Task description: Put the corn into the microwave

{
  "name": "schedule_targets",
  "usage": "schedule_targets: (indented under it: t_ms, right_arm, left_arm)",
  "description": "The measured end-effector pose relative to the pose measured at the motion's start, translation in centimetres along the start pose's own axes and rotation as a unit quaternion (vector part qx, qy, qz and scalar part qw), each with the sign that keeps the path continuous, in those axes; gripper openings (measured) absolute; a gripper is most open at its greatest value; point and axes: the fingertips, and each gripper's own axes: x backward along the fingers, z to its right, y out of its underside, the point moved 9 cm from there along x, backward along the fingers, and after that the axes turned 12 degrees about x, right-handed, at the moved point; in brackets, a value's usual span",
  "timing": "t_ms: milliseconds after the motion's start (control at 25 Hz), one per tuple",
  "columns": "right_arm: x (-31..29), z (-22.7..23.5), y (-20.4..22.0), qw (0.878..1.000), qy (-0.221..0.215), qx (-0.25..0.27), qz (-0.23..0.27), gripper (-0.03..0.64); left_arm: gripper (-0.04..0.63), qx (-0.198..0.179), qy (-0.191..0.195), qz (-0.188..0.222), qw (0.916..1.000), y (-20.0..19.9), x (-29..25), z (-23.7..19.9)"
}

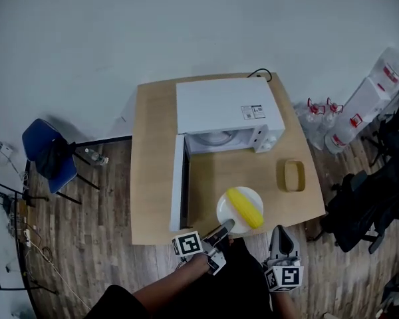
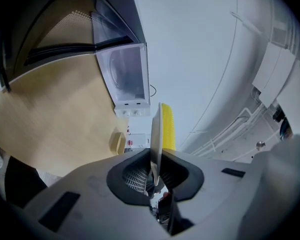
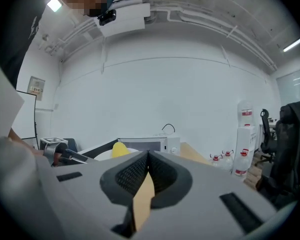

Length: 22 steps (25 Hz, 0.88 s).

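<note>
Yellow corn (image 1: 246, 207) lies on a white plate (image 1: 223, 209) before the microwave (image 1: 226, 108), whose door (image 1: 178, 181) stands open to receive it. The left gripper (image 1: 225, 228) pinches the plate's rim, likely to carry both in; the right gripper (image 1: 281, 239), jaws pressed together on nothing, hangs farther out.
</note>
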Motion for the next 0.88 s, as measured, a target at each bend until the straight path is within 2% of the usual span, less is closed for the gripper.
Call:
schedule_targets:
  t_ms: [160,440,600,760,880]
  right_arm:
    - [-5.5,2.7,-0.2,0.998,-0.055,-0.006,-0.013,0.058]
    - [-13.1,6.6,-1.2,0.995,-0.102,0.01,-0.015,0.058]
    - [-15.9,7.8,-0.7,0.992,-0.125,0.013,-0.018,0.058]
    - [-18.6,8.4,0.1,0.989,-0.145,0.007,-0.025,0.058]
    - [-20.3,8.4,0.2,0.986,-0.164,-0.001,-0.027,0.058]
  left_arm:
    - [0.031,0.007,-0.017,0.032,0.9993,-1.8,-2.2,-0.4]
    - [0.031,-0.001,-0.017,0.073,0.9972,-4.8,-6.3,-1.0]
    - [0.032,0.039,0.015,0.103,0.9938,-5.7,-8.5,-1.5]
    - [0.031,0.006,-0.005,0.129,0.9916,-8.0,-9.5,-2.5]
    - [0.032,0.01,-0.005,0.152,0.9883,-9.3,-10.2,-3.2]
